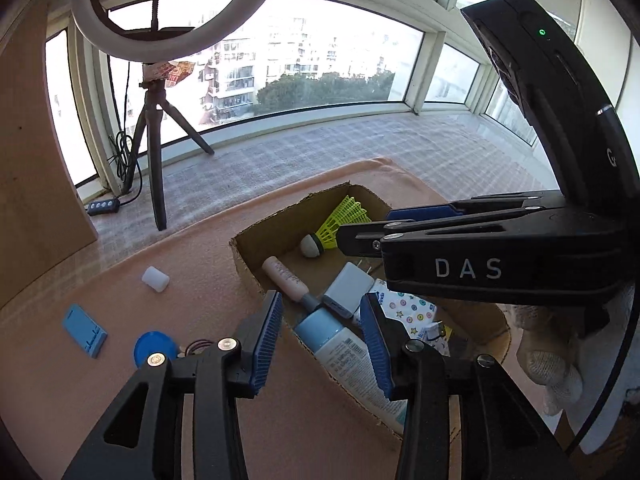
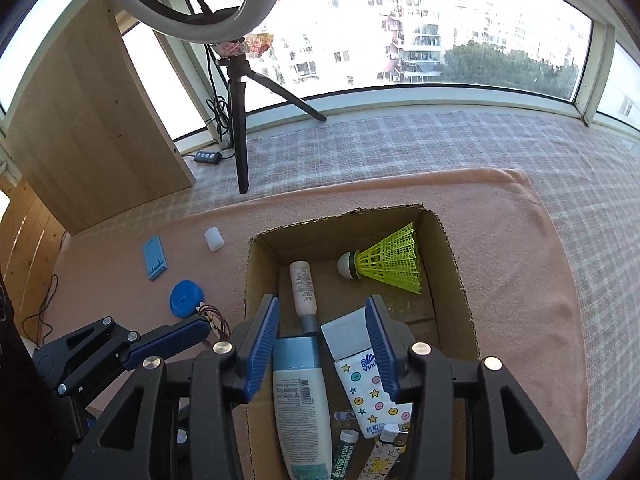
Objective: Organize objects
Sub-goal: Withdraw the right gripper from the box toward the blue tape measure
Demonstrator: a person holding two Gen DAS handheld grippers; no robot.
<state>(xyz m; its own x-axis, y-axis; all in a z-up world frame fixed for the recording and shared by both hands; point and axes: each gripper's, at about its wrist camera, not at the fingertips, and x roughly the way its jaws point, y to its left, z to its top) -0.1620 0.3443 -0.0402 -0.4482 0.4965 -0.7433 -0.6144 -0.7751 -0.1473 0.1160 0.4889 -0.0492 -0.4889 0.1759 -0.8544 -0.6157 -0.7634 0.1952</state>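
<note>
A: Quick one, where's the cardboard box (image 2: pixel 452 264)?
B: On the peach towel (image 2: pixel 520 280), right under both grippers. In it: yellow shuttlecock (image 2: pixel 390 266) at the far end, a slim pink tube (image 2: pixel 302 286), a white charger block (image 2: pixel 348 332), a lotion bottle with a blue cap (image 2: pixel 298 396), a tissue pack with stars (image 2: pixel 372 396), and a green lip-balm stick (image 2: pixel 344 452) at the near edge.
A: Right gripper (image 2: pixel 322 348)?
B: Hanging over the near half of the box, tilted down. Jaws apart, nothing pinched; bottle cap and charger show in the gap below (not touching the pads, as far as I can see).
A: Left gripper (image 1: pixel 320 336)?
B: Same story, jaws apart and empty, over the box's left wall, with the bottle and pink tube showing between the fingers. From its camera the right gripper crosses in from the right, a gloved hand (image 1: pixel 548 360) beneath it.
A: Anything still outside the box?
B: Yes, left of it on the towel: a small white cylinder (image 1: pixel 155 279), a blue rectangular stand (image 1: pixel 85 330), a round blue disc (image 1: pixel 154 348) with thin wires (image 2: pixel 214 318) just beside it.
A: Background?
B: Ring light on tripod (image 2: pixel 240 128) by the window.
</note>
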